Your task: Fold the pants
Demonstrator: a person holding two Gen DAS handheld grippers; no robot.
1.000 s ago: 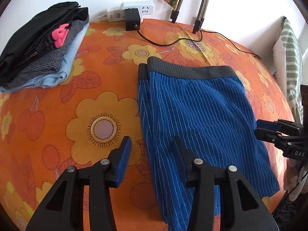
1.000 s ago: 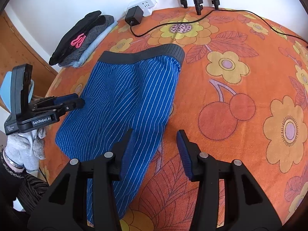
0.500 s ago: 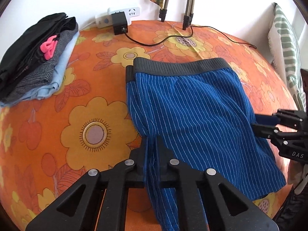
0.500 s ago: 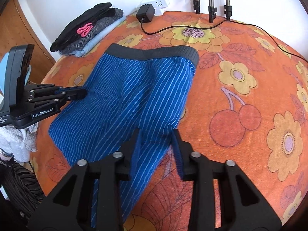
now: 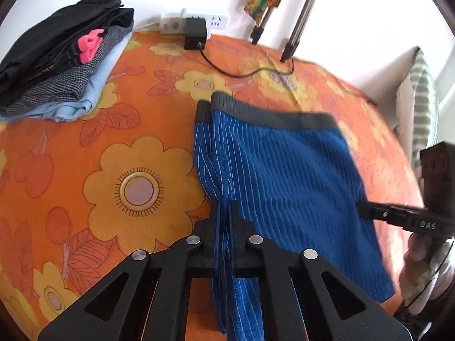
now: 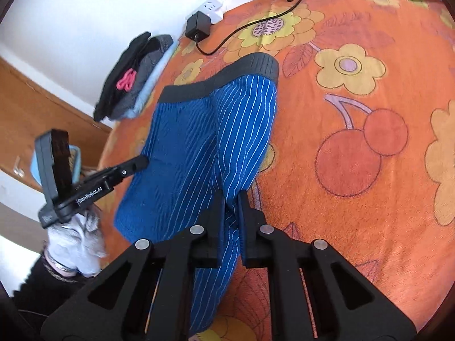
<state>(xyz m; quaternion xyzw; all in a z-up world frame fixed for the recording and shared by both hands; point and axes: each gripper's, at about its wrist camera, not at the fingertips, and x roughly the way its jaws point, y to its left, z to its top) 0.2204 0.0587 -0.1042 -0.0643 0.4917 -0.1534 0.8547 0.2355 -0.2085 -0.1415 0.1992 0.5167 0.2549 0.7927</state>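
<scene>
On the orange flowered bedspread (image 5: 85,147), seen from our left wrist camera, the blue pinstriped pants (image 5: 284,176) lay with their dark grey waistband (image 5: 270,115) toward the wall. Our left gripper (image 5: 223,210) had its jaws closed down to a narrow slit, pinching a gathered fold along the left edge of the pants, and the cloth ran back between the fingers toward the camera. At the right of this view our right gripper (image 5: 361,209) met the opposite edge of the pants; from here we could not tell how its jaws stood. A stack of folded clothes (image 5: 59,65) sat at the far left, well apart from the pants. A white power strip (image 5: 204,21) with a black adapter (image 5: 194,35) lay against the wall, beside two tripod legs (image 5: 287,31). A striped pillow (image 5: 421,108) stood at the right edge.

Through our right wrist camera, we saw the right gripper (image 6: 231,203) with its jaws nearly shut on the right edge of the pants (image 6: 204,147), the fabric passing between the two fingers. The waistband (image 6: 227,79) looked lifted and buckled rather than flat. Our left gripper (image 6: 142,160) touched the far edge of the pants, and a light glove covered the hand (image 6: 76,238) holding it. The clothes stack (image 6: 133,76) and the adapter (image 6: 197,27) sat beyond, near the wall.
</scene>
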